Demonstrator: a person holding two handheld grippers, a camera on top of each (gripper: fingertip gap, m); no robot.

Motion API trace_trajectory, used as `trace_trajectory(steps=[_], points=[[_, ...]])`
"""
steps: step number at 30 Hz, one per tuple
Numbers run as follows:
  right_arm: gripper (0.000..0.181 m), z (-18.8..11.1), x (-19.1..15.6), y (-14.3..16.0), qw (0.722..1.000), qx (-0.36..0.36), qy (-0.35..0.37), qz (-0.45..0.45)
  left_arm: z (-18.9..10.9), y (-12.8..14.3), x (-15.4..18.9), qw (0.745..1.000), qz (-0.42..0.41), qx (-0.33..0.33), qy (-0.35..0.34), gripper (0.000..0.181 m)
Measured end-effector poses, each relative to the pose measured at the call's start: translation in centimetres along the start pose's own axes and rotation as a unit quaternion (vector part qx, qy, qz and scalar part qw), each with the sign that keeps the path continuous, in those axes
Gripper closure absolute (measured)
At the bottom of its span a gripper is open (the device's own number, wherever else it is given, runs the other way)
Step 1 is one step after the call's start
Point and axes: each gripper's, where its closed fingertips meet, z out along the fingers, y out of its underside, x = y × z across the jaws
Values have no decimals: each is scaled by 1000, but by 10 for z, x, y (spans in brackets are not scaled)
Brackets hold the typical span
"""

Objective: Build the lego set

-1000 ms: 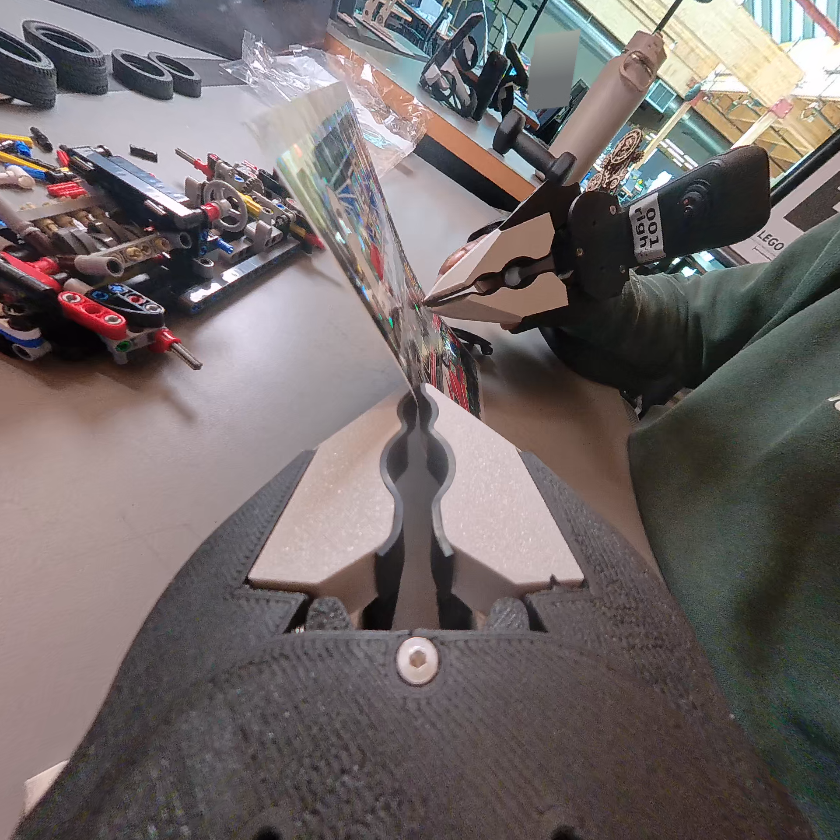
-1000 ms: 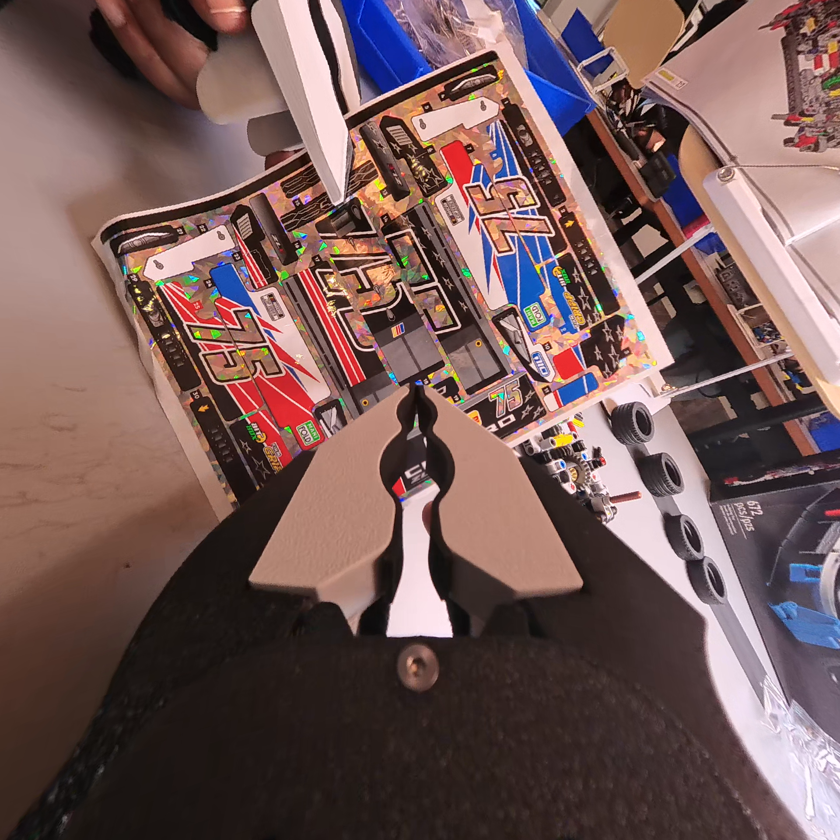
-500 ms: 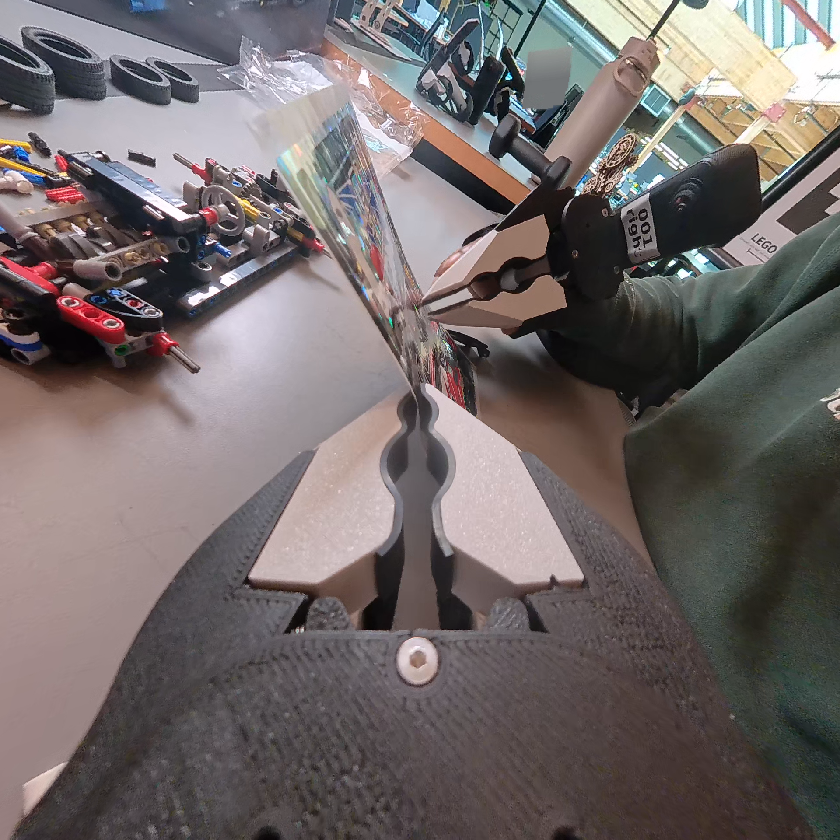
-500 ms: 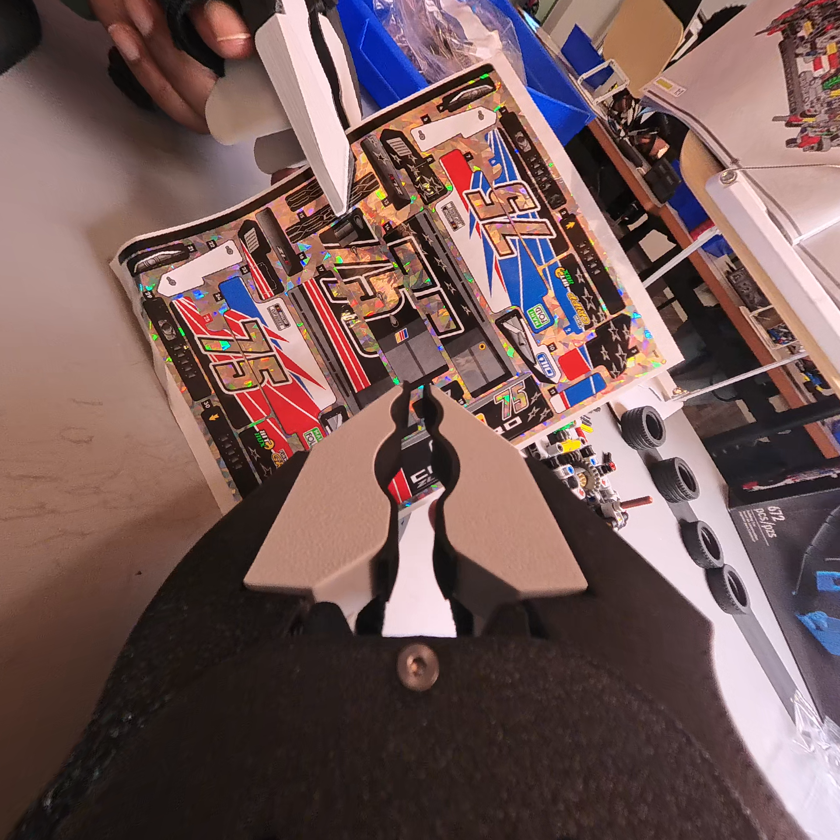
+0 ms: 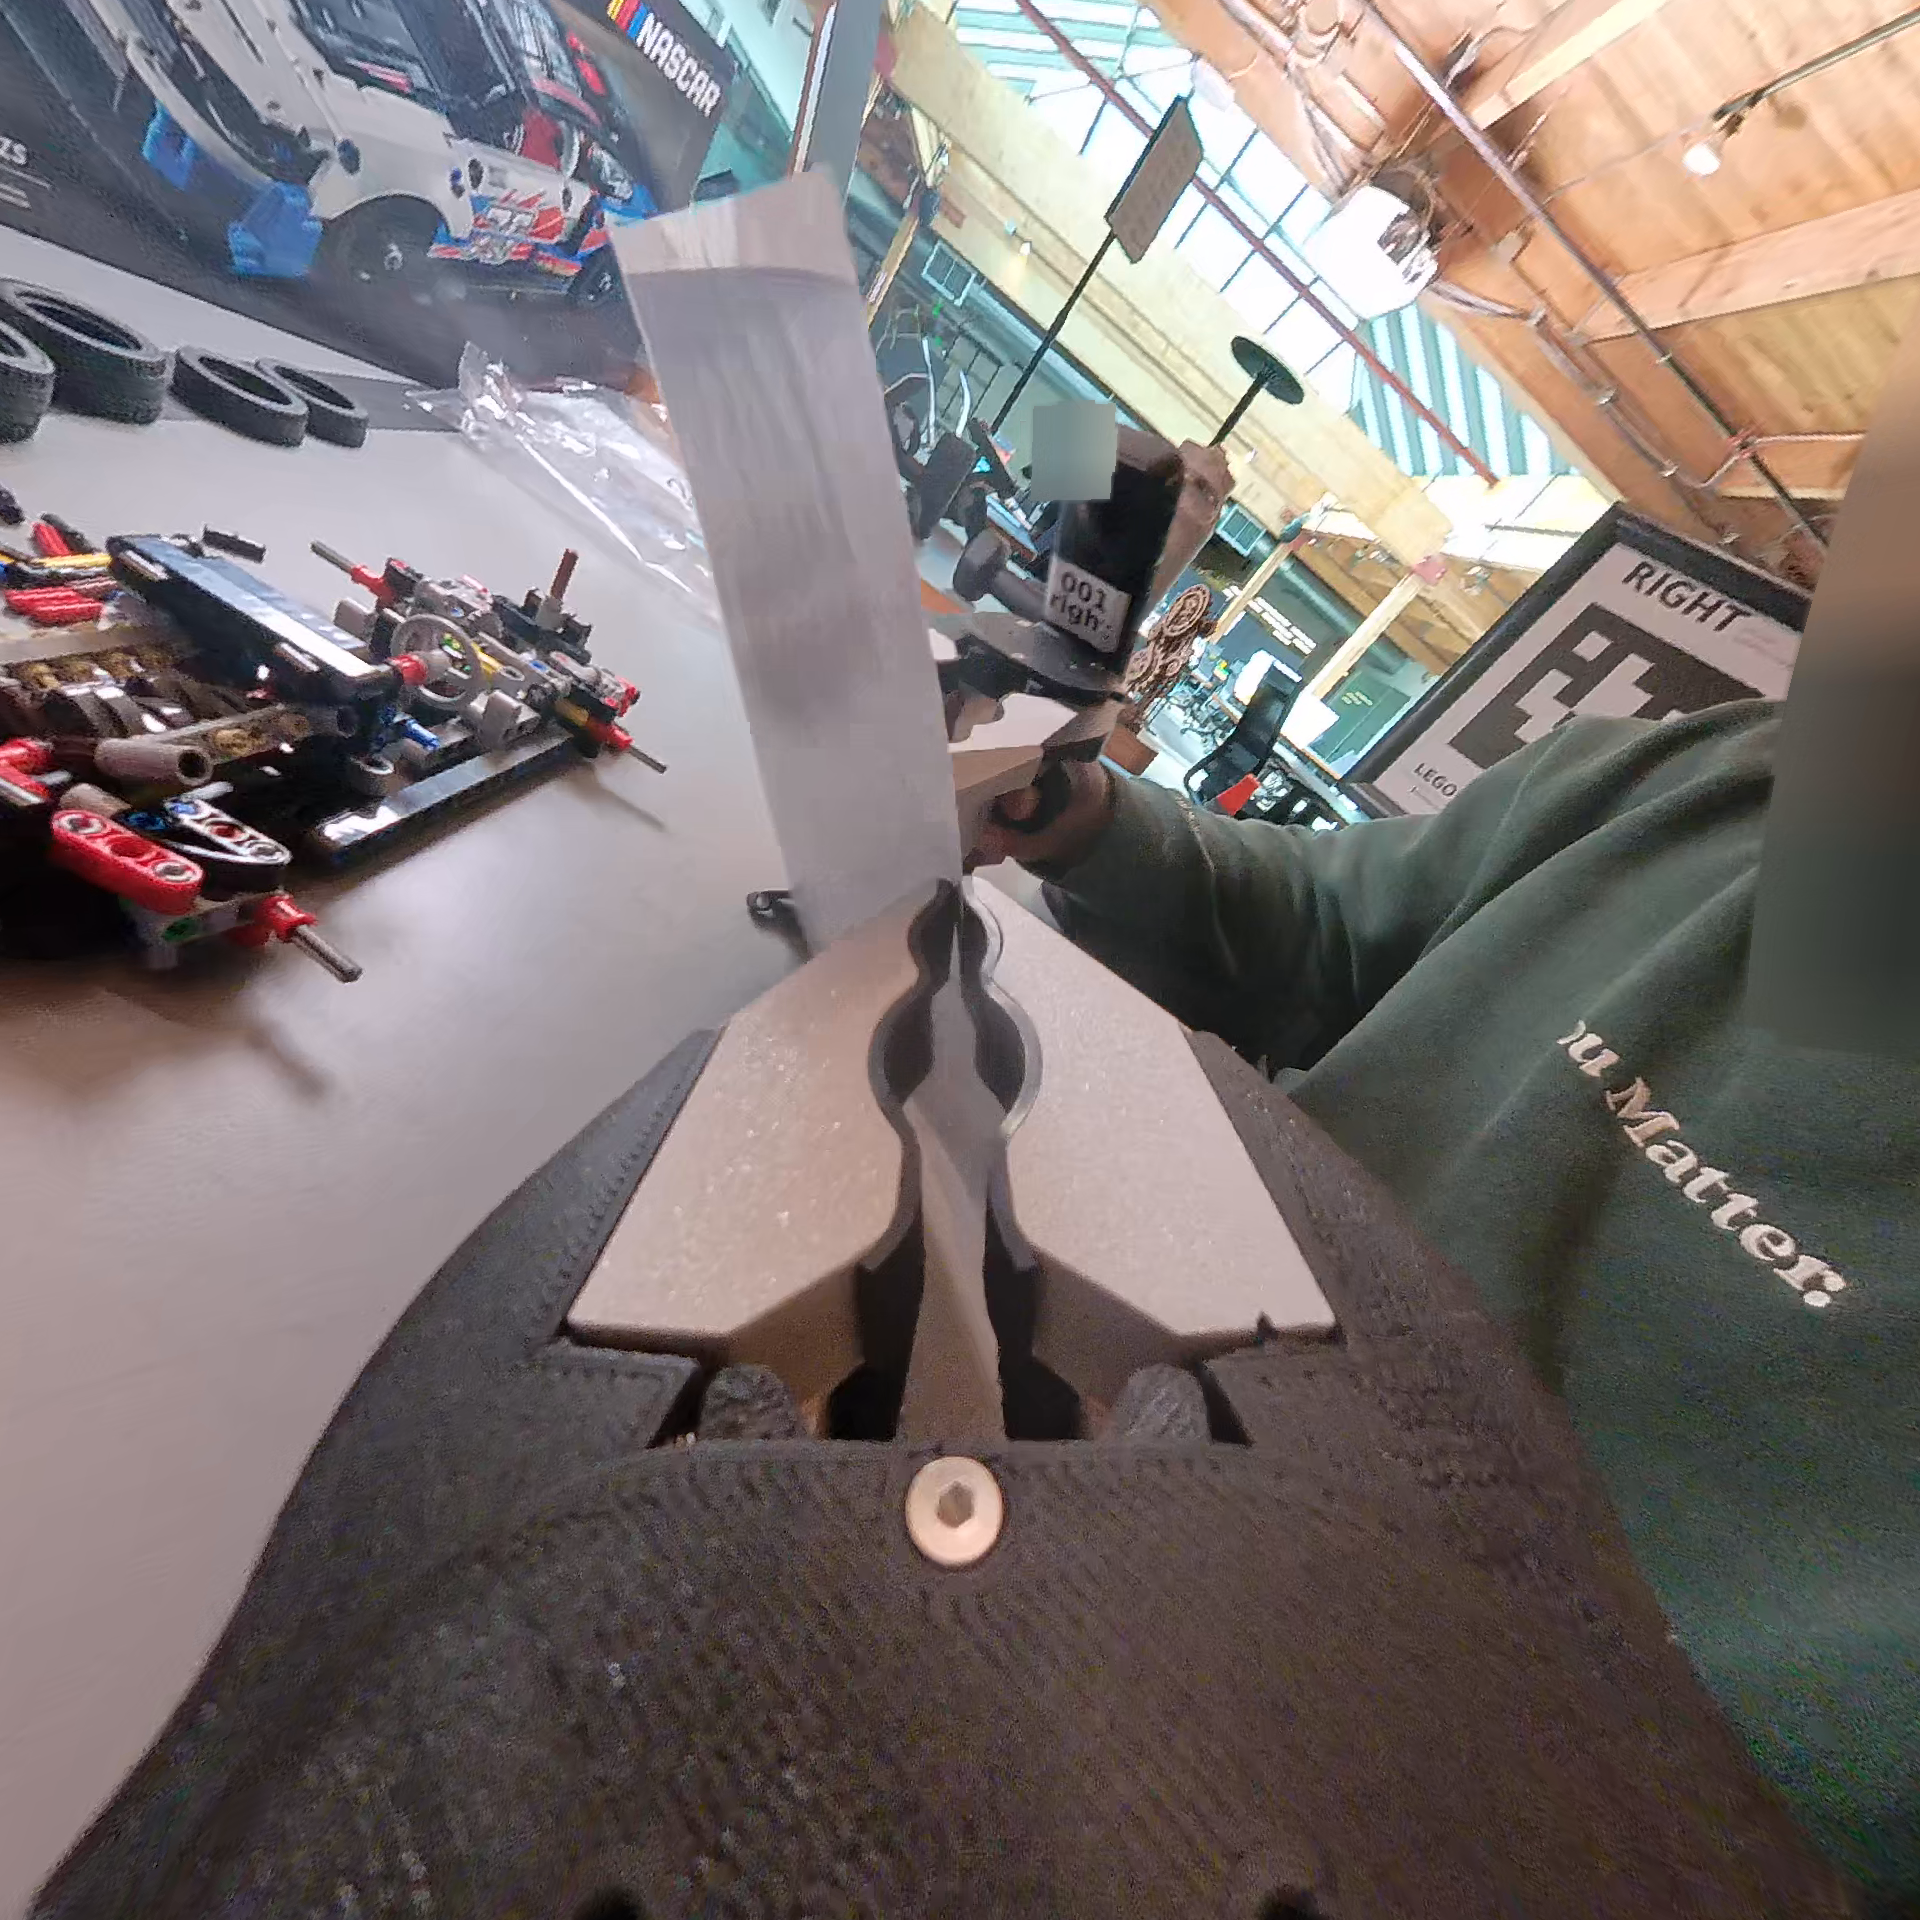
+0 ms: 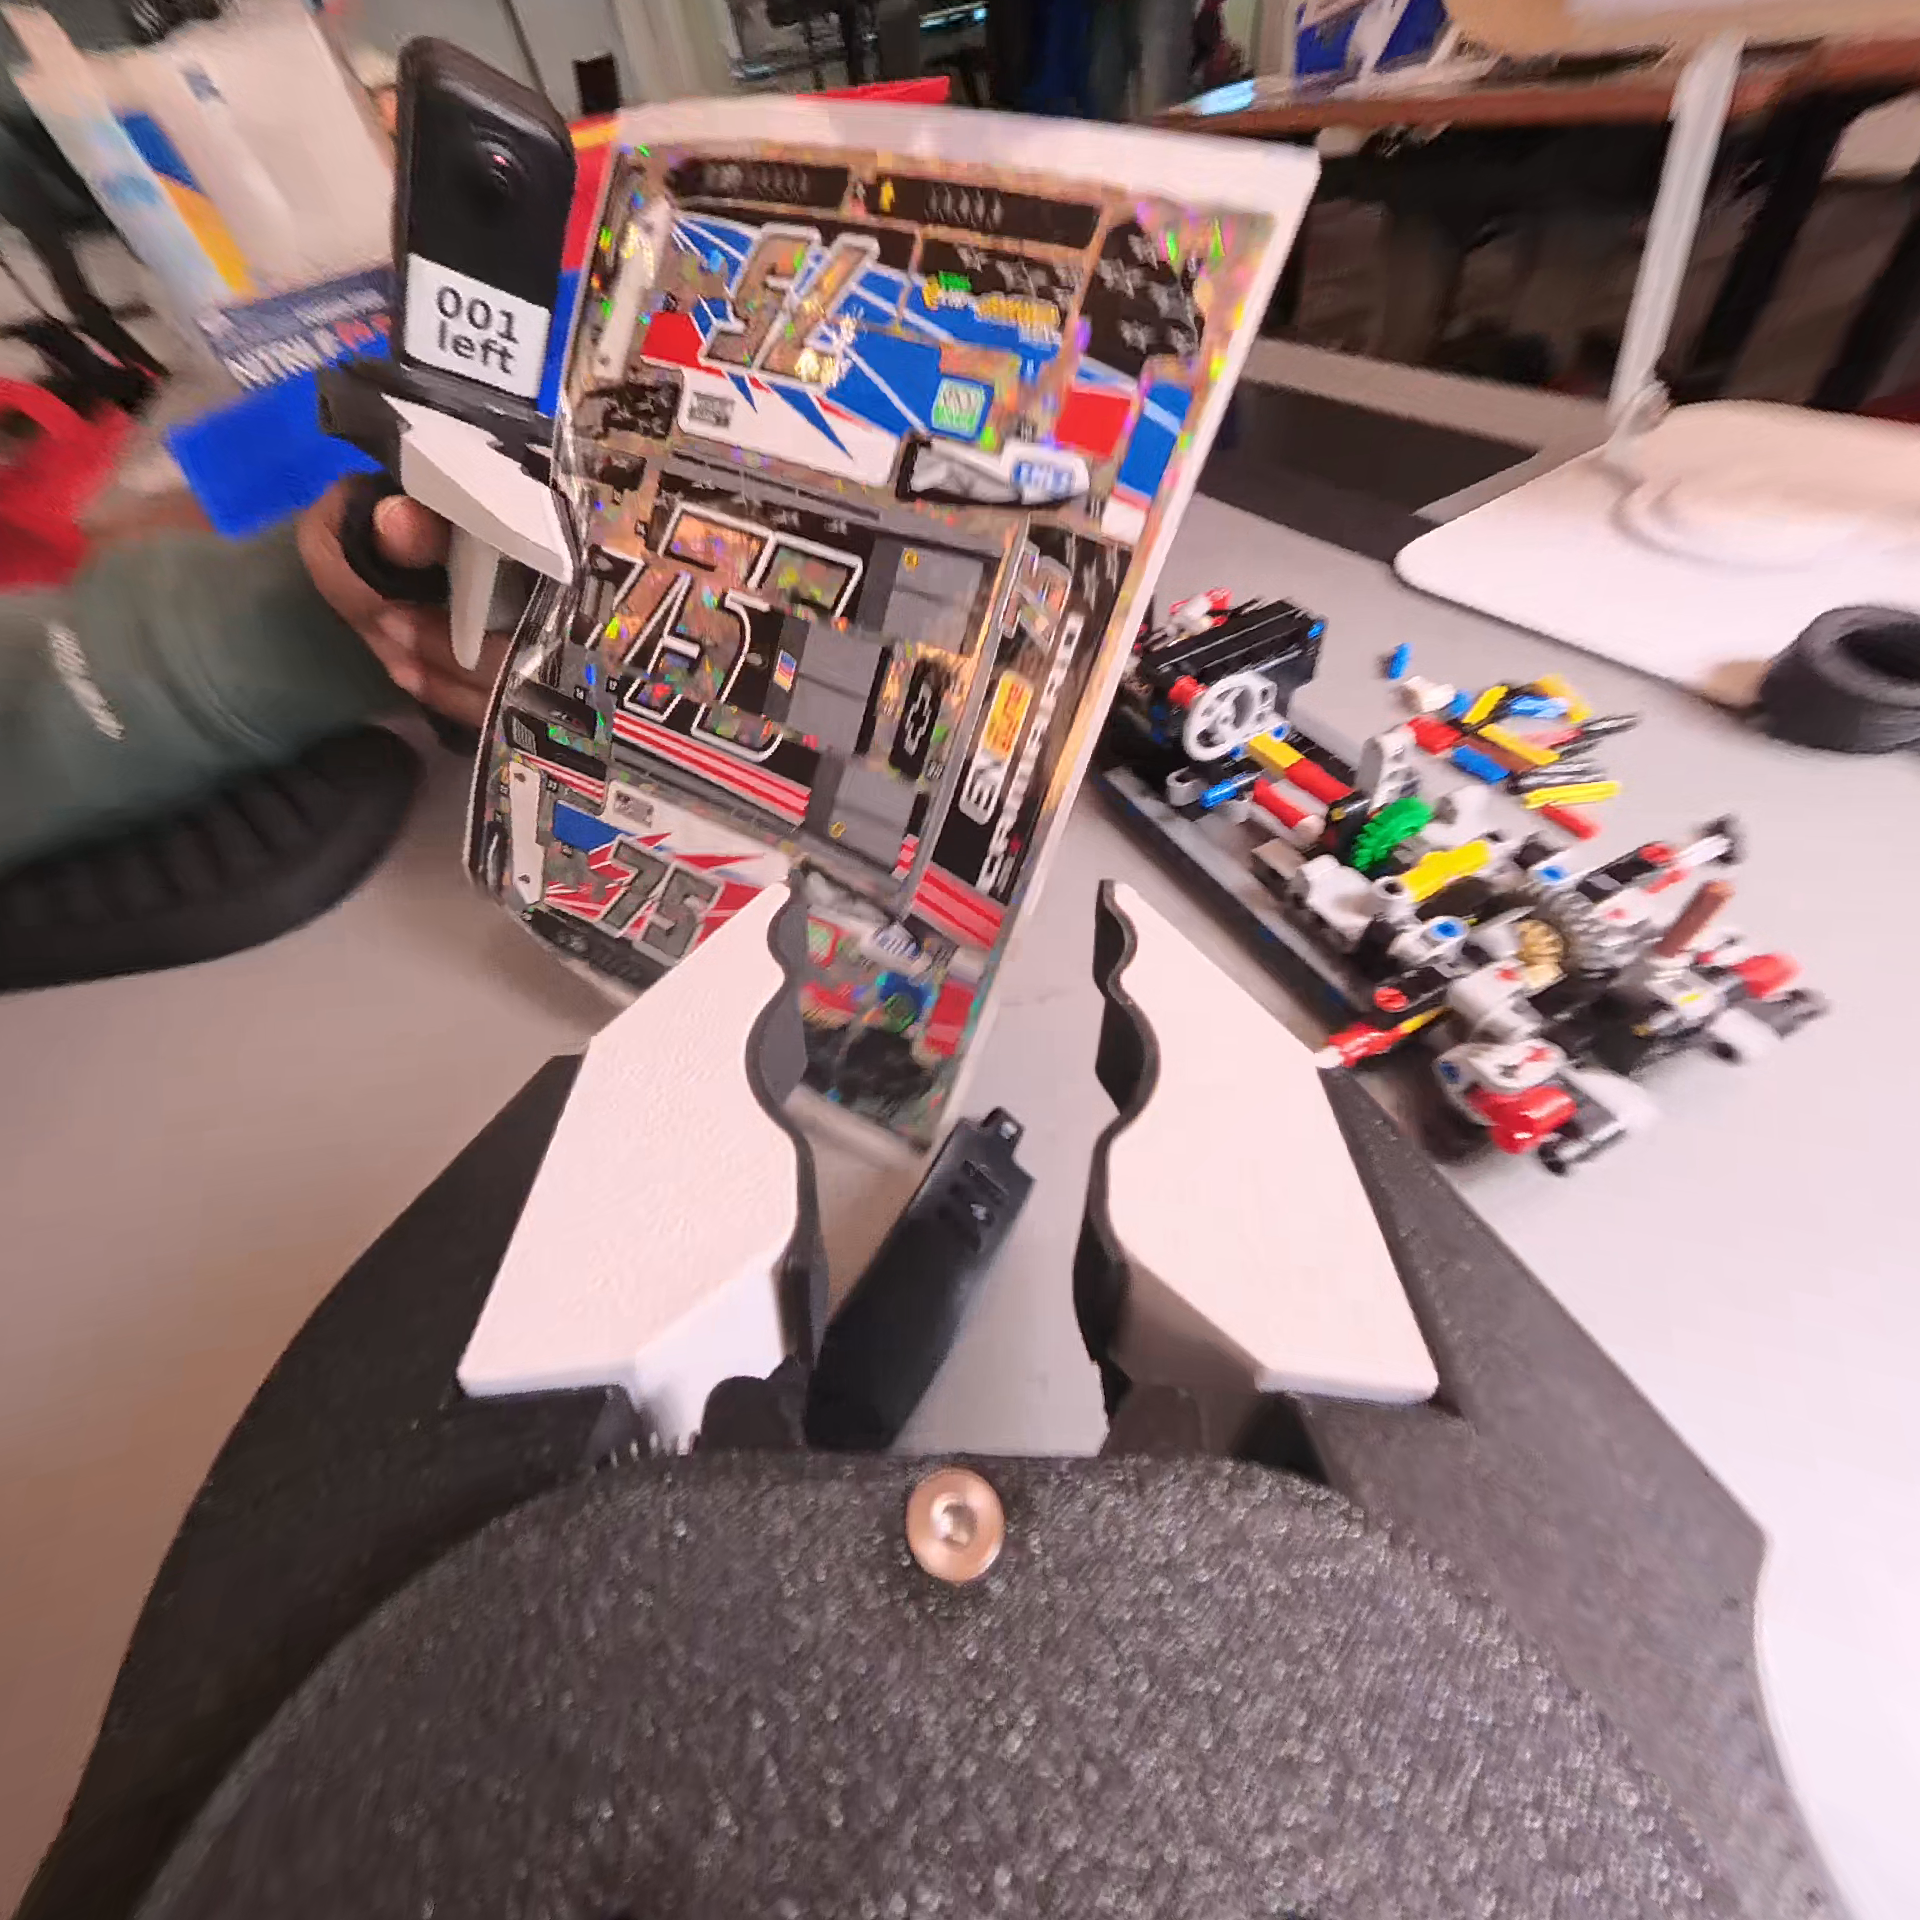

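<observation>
Grey and matte, the back of a sticker sheet (image 5: pixel 800 582) rises from the centre of the left wrist view toward the top, its lower edge pinched between the closed fingers of the left gripper (image 5: pixel 951 904). The sheet stands almost upright above a pale table (image 5: pixel 312 1195). At centre left lies a partly built lego chassis (image 5: pixel 312 707) of black, grey and red parts. Black tyres (image 5: pixel 156 374) sit at the upper left, with a printed box (image 5: pixel 343 156) behind them. At centre right, the right gripper (image 5: pixel 997 769) shows past the sheet's edge, held by a person in a green sleeve (image 5: pixel 1455 883).

In the right wrist view, the sheet's printed side (image 6: pixel 862 582) fills the upper centre, shiny with red, blue and black decals. The left gripper (image 6: pixel 561 540) clamps its left edge at upper left. The right gripper (image 6: pixel 945 914), in the lower centre, has its fingers spread wide and holds nothing; the sheet's lower corner shows between them. A black lego piece (image 6: pixel 925 1268) lies on the table between the fingers. The chassis (image 6: pixel 1434 862) sits at centre right, loose pieces (image 6: pixel 1527 748) beside it.
</observation>
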Motion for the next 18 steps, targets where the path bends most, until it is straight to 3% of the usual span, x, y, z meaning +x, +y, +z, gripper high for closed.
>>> trace_trajectory(steps=[10, 15, 18], points=[[131, 16, -25, -6, 983, 8, -148, 111, 2, -9, 42, 994, 37, 35, 99, 181], [177, 11, -51, -15, 968, 25, -215, 126, 8, -4, 52, 992, 53, 32, 109, 181], [181, 6, -58, -23, 964, 41, -226, 135, 11, -2, 51, 993, 67, 27, 95, 181]])
